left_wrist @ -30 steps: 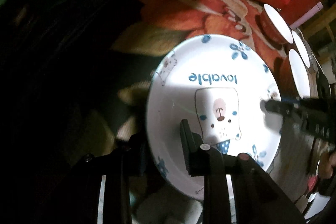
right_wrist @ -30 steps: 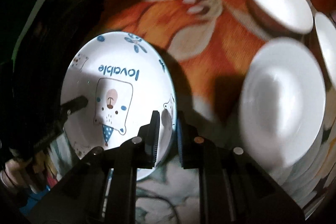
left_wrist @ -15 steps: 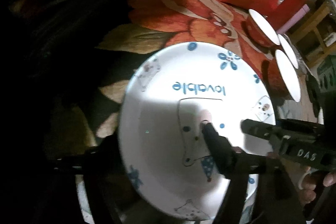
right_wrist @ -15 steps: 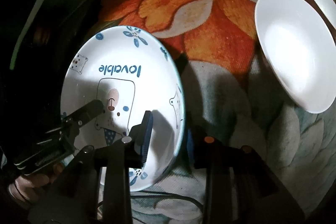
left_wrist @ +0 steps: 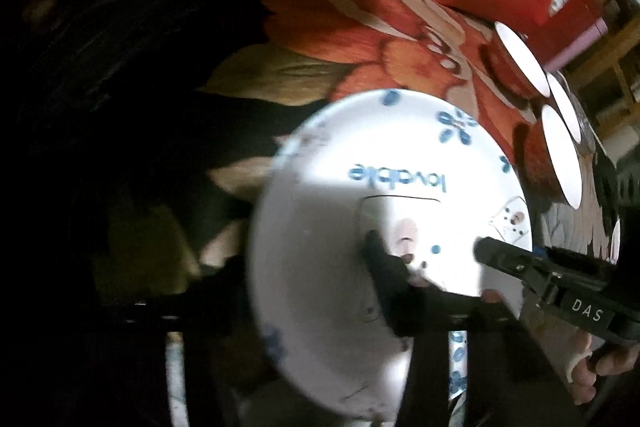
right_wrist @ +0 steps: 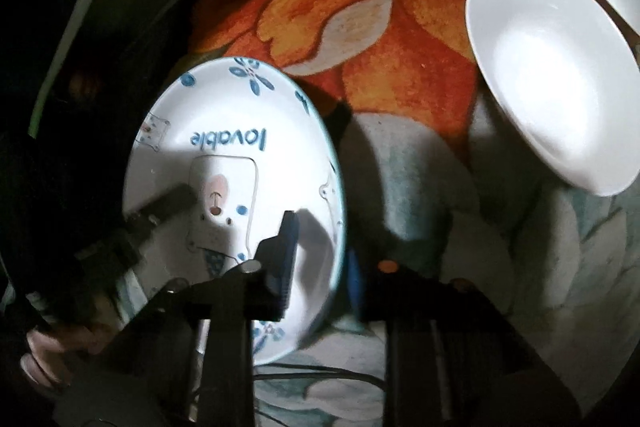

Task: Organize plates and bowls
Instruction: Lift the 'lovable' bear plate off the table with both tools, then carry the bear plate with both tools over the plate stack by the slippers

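Both grippers, left (left_wrist: 312, 291) and right (right_wrist: 324, 263), stand wide open astride opposite rims of the "lovable" plate (right_wrist: 240, 163) near the flowered tablecloth's (right_wrist: 360, 67) left edge; white bowls (right_wrist: 548, 75) wait right. Closing on a rim likely comes next.
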A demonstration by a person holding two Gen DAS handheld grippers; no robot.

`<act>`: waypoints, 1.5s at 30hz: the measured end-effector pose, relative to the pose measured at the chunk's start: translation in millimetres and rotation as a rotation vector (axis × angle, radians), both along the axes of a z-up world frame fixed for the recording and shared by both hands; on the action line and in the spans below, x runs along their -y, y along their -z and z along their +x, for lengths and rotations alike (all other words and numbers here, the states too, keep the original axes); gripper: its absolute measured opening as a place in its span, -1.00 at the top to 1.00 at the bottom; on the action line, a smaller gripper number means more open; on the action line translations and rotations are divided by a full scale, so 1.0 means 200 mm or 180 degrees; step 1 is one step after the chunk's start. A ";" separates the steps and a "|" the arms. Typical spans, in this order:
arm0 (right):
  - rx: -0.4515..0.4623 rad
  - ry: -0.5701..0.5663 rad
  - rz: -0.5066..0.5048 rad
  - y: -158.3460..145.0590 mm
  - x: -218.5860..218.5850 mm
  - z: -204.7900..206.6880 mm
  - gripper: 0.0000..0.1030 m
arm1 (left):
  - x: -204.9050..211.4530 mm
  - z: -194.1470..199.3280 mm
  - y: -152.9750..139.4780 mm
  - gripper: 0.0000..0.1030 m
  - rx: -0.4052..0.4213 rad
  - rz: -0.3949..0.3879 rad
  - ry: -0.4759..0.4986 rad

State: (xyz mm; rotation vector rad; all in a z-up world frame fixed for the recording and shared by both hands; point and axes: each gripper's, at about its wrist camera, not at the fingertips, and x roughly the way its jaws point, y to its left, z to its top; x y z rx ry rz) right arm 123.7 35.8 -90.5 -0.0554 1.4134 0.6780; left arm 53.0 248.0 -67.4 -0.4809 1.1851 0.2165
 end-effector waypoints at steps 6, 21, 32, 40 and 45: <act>0.0037 -0.0034 -0.0073 -0.02 0.01 -0.02 0.70 | -0.05 -0.02 -0.01 0.54 -0.0044 -0.0097 0.0193; -0.0045 -0.0056 -0.0363 -0.23 0.46 -0.12 0.71 | 0.41 -0.06 -0.19 0.54 -0.0054 -0.0230 0.0828; -0.0141 0.0443 -0.0758 -0.50 1.06 -0.04 0.71 | 1.10 0.15 -0.36 0.54 0.0061 -0.0550 0.1562; -0.0018 0.1215 -0.0714 -0.65 1.60 -0.02 0.71 | 1.64 0.27 -0.49 0.54 0.0151 -0.0568 0.2093; -0.0007 0.1539 -0.0703 -0.68 1.90 -0.03 0.71 | 1.96 0.34 -0.50 0.54 0.0193 -0.0509 0.2416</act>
